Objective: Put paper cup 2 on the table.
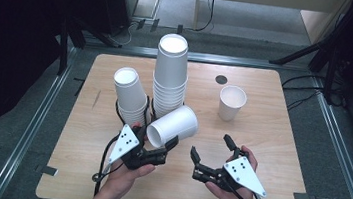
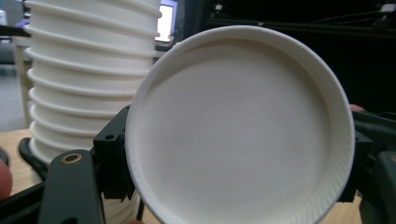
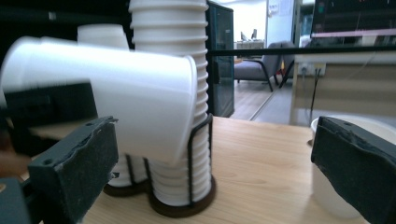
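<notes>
My left gripper (image 1: 156, 141) is shut on the rim end of a white paper cup (image 1: 174, 124), which it holds tilted on its side above the wooden table (image 1: 265, 190). In the left gripper view the cup's open mouth (image 2: 238, 126) faces the camera, and the black jaws of the left gripper (image 2: 233, 161) press on it from both sides. To its right, my right gripper (image 1: 211, 146) is open with nothing between its pads. In the right gripper view the held cup (image 3: 135, 102) hangs ahead and to the left, beyond the wide-apart jaws of the right gripper (image 3: 215, 161).
A tall stack of white cups (image 1: 171, 73) and a shorter stack (image 1: 130, 94) stand in black wire holders (image 3: 201, 140) behind the held cup. A single upright cup (image 1: 231, 102) stands at the right. A dark round spot (image 1: 221, 79) marks the table's far side.
</notes>
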### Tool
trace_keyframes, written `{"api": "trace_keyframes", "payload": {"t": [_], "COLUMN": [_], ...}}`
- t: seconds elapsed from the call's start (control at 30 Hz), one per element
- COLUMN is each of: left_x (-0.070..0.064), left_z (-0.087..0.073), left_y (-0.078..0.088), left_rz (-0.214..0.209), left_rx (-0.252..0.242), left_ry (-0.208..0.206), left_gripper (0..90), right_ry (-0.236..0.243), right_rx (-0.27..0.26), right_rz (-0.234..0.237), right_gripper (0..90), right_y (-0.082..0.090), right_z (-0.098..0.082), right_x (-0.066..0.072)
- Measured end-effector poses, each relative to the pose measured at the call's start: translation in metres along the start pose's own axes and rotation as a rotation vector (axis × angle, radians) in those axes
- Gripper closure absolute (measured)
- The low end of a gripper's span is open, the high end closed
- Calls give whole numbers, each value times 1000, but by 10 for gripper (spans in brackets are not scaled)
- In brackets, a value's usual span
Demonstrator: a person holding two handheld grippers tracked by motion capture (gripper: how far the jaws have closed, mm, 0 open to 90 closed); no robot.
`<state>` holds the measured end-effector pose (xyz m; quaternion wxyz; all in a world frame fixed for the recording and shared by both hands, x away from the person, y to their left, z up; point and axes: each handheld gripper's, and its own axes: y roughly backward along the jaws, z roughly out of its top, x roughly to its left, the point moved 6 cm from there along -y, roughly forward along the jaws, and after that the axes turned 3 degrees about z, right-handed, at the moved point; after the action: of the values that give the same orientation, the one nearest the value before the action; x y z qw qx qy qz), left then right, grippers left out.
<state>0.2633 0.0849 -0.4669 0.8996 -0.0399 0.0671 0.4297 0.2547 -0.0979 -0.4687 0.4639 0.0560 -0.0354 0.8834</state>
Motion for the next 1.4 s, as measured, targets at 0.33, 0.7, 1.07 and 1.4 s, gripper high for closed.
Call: {"api": "trace_keyframes", "payload": {"t": [0.33,0.7,1.07,1.4], "left_x": [-4,-5,-3,-5], "left_z": [-5,-7,-10,-13], "left_y": [-3,-4,-5,-6], "left_rz": [3,11,30,28], "left_rx": [-7,-13,-14,-11], "left_ry": [-24,-42,-45,-54], "left_gripper": [229,228,226,226], "right_ry": [-332,-707,-956,-1238], "right_rx": [-14,9,16,20], "right_rz": [-58,-15,-44,-3], "right_gripper": [0,0,0,0], "right_y": [2,-1,-5,-11], "right_z": [4,10,4,-4], "right_x": [-1,11,15,18]}}
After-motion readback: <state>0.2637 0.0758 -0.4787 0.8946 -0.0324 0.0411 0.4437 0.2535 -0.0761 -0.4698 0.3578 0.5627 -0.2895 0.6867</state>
